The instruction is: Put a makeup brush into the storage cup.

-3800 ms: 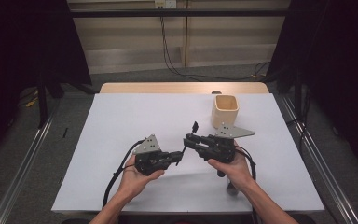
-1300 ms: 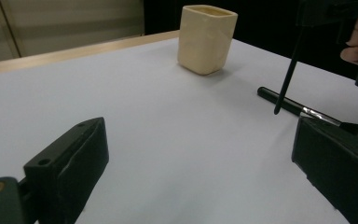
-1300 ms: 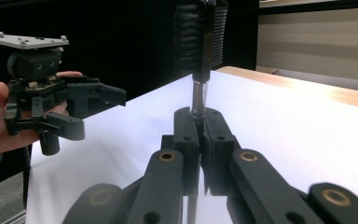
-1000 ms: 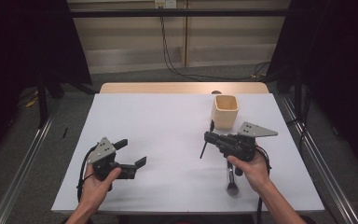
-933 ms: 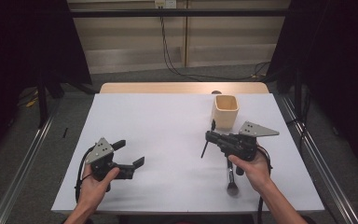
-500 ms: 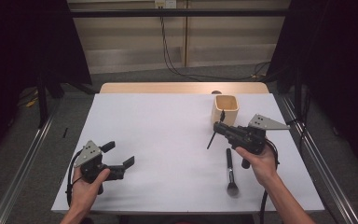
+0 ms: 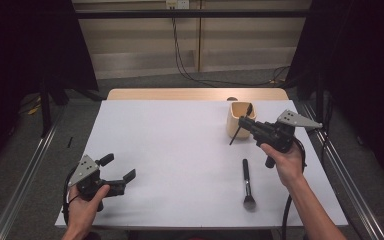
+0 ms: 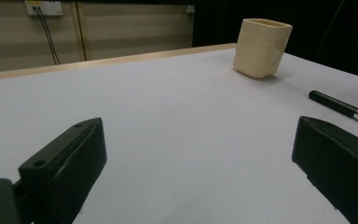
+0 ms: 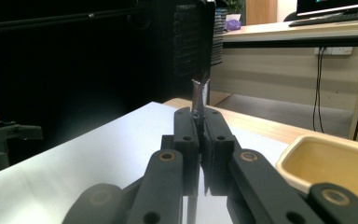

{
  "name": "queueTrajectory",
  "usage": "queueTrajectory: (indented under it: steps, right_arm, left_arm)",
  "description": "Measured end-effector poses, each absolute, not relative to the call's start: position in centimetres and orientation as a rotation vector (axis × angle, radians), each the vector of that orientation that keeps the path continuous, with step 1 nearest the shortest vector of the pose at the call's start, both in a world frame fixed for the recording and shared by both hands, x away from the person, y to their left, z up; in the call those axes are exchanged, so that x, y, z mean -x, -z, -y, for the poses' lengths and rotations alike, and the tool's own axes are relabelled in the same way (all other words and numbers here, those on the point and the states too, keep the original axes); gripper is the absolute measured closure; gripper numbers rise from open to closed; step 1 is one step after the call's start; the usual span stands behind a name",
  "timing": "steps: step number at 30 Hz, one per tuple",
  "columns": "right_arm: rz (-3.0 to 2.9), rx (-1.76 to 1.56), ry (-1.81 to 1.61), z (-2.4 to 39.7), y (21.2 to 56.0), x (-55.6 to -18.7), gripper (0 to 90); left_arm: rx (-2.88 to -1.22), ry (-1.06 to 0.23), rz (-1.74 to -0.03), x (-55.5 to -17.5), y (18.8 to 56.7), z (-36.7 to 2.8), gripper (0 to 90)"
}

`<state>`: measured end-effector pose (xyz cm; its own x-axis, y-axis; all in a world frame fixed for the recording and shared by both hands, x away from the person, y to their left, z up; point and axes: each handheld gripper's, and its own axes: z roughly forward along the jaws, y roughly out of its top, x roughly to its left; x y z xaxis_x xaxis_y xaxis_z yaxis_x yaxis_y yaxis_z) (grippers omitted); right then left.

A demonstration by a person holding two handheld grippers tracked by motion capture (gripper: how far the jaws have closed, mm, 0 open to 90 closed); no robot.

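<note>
The right gripper [image 7: 246, 121] has its jaws clamped on a thin black brush [image 7: 240, 127], held tilted beside the cream cup [image 7: 236, 120] near the desk's far right corner, its upper end apparently a flat dark tuft. The left gripper [image 7: 116, 168], jaws apart and empty, hovers at the near left corner. A second black brush [image 7: 247, 182] lies toward the near right edge; no writing is legible.
</note>
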<state>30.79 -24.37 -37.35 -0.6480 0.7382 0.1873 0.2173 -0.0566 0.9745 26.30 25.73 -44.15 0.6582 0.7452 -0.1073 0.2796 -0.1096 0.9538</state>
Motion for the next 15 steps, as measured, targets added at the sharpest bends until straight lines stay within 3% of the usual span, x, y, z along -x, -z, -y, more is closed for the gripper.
queueTrajectory:
  steps: [15]
  right_arm:
    - [-1.791,-0.998,-1.682,25.1,35.4,-33.2,86.5]
  left_arm:
    - [-1.691,-0.495,-0.858,-26.0,44.3,-25.9,3.1]
